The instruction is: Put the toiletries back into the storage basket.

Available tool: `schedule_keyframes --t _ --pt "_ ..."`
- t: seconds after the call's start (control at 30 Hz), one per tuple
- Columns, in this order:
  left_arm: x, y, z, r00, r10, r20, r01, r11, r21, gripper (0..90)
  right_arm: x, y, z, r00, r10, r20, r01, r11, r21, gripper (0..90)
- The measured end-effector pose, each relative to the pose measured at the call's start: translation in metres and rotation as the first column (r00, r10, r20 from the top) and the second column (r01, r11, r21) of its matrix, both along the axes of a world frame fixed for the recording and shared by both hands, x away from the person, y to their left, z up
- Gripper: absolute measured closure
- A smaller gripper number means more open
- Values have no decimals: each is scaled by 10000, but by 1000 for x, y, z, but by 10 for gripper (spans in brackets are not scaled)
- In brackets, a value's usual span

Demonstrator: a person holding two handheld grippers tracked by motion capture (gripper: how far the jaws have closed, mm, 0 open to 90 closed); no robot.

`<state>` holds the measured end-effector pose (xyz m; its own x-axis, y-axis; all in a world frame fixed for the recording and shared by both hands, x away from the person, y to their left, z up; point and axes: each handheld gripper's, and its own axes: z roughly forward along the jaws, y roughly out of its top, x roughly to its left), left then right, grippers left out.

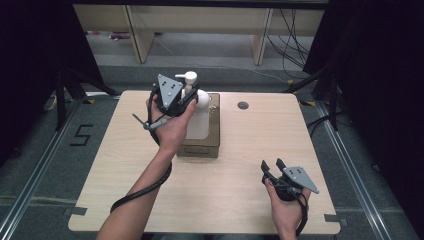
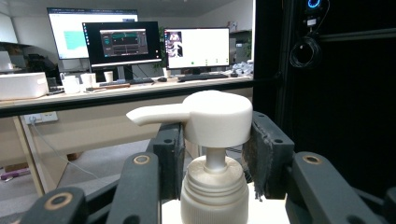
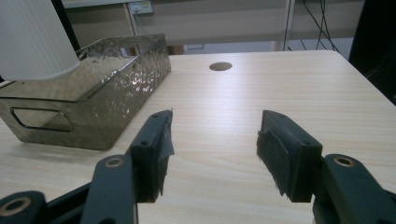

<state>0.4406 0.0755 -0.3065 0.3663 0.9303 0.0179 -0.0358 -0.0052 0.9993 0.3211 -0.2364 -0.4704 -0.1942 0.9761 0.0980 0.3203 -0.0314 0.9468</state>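
Observation:
A white pump bottle [image 1: 198, 122] stands upright over a smoky translucent bin [image 1: 200, 150] at the back middle of the table. My left gripper [image 1: 189, 96] is shut on the bottle just under its pump head [image 2: 217, 116], with a pad on each side of the neck. In the right gripper view the ribbed bottle body [image 3: 32, 37] has its base at about the height of the bin's rim [image 3: 116, 56]. I cannot tell if it touches the bin floor. My right gripper [image 1: 272, 165] sits near the table's front right, open [image 3: 212, 144] with nothing between its fingers.
The light wooden table [image 1: 240, 195] has a round cable hole [image 1: 243, 105] right of the bin. Bare tabletop lies between the bin and my right gripper. Desk legs and cables stand on the floor beyond the far edge. Dark curtains hang on both sides.

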Motion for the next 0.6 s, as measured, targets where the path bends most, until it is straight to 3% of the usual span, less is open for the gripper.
schedule_keyframes --t 0.4,0.57,0.6 --pt "-1 0 -9 9996 77 -265 -78 10000 -22 593 0 0 0 10000 -14 -43 13 10000 -23 449" --pt "-1 1 -11 9998 82 -184 -80 9999 134 593 1 1 -1 9999 132 60 -132 9998 139 449" --pt "-2 0 -12 9995 76 -316 -74 10000 57 593 0 1 -1 9999 143 9 -144 9997 201 448"
